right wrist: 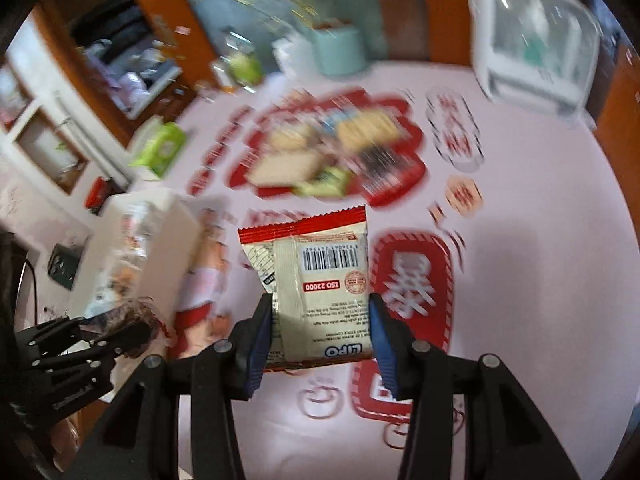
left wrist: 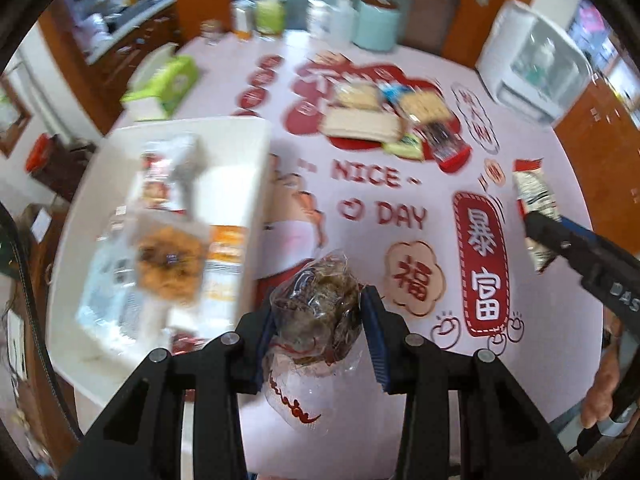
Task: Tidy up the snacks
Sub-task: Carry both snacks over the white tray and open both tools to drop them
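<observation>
Pink tabletop with red print, wood cabinets around it; both views motion-blurred.

Left tool: jaws partly closed, blue pads pinching a clear bag of dark brown snack. Bag bulges above the pads, its clear tail with red script hangs below them. It sits in the air just right of the white bin, near the bin's near corner, not over it.

Bin is at the tabletop's left edge and holds several packets: a red/white one at the far end, a clear bag of golden-brown snack in the middle, an orange/white pack against the right wall. The rest is too blurred to name.

Right tool: jaws partly closed, pads clamped on the lower half of a LIPO packet, white with a red top band, barcode side facing the camera, text upside down. Packet is held upright above the tabletop, well apart from the bin. In the left view it shows at the far right, gripped by the right tool.

Snack pile is left mid-tabletop on the red flower print: flat beige pack, yellowish packs, a green one, a red/dark one. Green tissue box behind the bin. White appliance at the far right corner, jars along the far edge.
</observation>
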